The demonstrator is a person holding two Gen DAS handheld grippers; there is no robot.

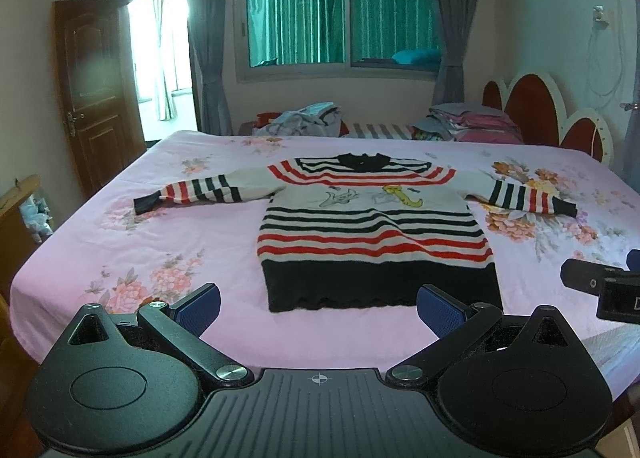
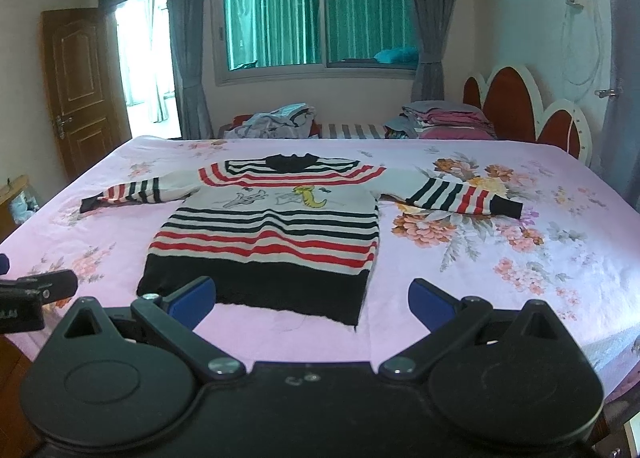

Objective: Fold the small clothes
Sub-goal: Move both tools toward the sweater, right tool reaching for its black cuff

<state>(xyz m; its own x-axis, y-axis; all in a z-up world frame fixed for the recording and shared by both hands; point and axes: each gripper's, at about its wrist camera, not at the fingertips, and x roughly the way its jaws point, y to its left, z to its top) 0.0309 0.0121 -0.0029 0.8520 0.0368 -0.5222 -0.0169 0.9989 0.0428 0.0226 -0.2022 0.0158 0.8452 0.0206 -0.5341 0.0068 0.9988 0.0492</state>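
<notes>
A small striped sweater [image 1: 372, 225] [image 2: 272, 234] lies flat, front up, on the pink floral bedsheet [image 1: 160, 242], sleeves spread to both sides, black hem toward me. My left gripper [image 1: 318, 308] hovers open just short of the hem, blue pads wide apart, nothing between them. My right gripper [image 2: 312, 300] is open too, near the hem's right corner, holding nothing. Each gripper shows at the edge of the other's view: the right one [image 1: 600, 286], the left one [image 2: 36, 290].
Piles of loose clothes [image 1: 304, 119] and folded pink bedding [image 1: 476, 121] sit past the bed's far edge. A red and white headboard [image 1: 532, 105] stands at the right. A wooden door [image 1: 92, 97] is open at the left, below it a wooden stand [image 1: 20, 193].
</notes>
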